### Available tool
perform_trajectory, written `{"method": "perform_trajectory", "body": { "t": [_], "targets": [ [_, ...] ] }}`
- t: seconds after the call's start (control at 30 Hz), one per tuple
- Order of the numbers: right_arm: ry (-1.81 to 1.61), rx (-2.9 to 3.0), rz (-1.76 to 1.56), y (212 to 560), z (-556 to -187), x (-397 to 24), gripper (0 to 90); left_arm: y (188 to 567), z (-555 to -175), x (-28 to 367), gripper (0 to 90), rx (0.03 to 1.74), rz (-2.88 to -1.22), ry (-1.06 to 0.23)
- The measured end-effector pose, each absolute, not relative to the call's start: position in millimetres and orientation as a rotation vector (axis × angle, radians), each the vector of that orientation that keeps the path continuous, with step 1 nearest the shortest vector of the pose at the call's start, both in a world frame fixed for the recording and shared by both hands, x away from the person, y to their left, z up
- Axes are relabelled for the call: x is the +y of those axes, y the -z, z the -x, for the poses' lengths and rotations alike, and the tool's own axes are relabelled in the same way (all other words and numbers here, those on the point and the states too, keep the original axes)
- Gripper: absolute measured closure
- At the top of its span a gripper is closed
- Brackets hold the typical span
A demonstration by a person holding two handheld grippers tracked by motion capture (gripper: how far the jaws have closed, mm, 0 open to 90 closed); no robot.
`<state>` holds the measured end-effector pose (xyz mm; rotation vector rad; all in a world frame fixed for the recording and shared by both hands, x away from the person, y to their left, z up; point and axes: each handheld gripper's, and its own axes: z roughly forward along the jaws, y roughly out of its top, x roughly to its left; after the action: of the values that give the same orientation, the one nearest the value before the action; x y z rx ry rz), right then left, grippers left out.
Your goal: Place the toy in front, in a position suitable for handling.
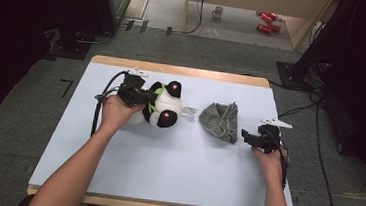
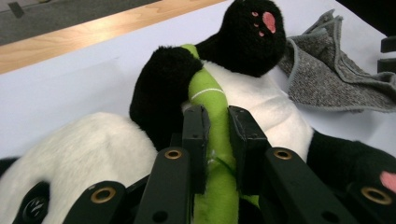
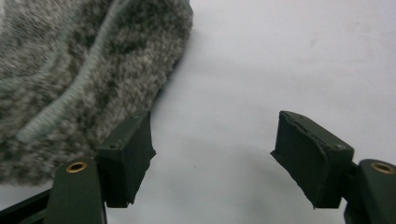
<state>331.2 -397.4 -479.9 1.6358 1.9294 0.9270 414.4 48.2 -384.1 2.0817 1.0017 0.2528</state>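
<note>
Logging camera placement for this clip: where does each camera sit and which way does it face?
High view: above the person's side, looking forward and down on the table; both forearms enter from below.
Left gripper view: rides the left gripper, looking along its jaws pinching the panda's green stalk.
Right gripper view: rides the right gripper, open jaws beside the grey cloth.
All three views share the cloth.

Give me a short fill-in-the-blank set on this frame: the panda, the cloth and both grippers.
1. The left gripper is shut on the panda's ____ bamboo stalk.
2. The grey cloth lies between the panda and the ____ gripper.
3. The right gripper's jaws stand ____, with nothing clamped between them.
4. The pads under the panda's black paws are ____.

Missing words: green; right; open; pink
</note>
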Motion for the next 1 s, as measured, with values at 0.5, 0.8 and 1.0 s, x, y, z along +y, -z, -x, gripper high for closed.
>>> {"method": "perform_trajectory", "body": {
  "t": [0.5, 0.8, 1.0],
  "targets": [
    [-1.001, 1.910, -1.585, 461, -329, -379, 29.3, 363, -343, 53, 78.4, 0.948, -2.082, -0.225],
    [-1.027, 1.926, -1.591, 456, -342, -358, 27.7, 395, -331, 20, 78.2, 0.925, -2.083, -0.152],
    [-1.022, 1.961, -1.594, 458, -353, -341, 26.9, 402, -333, 18, 77.8, 0.910, -2.054, -0.169]
  ]
}}
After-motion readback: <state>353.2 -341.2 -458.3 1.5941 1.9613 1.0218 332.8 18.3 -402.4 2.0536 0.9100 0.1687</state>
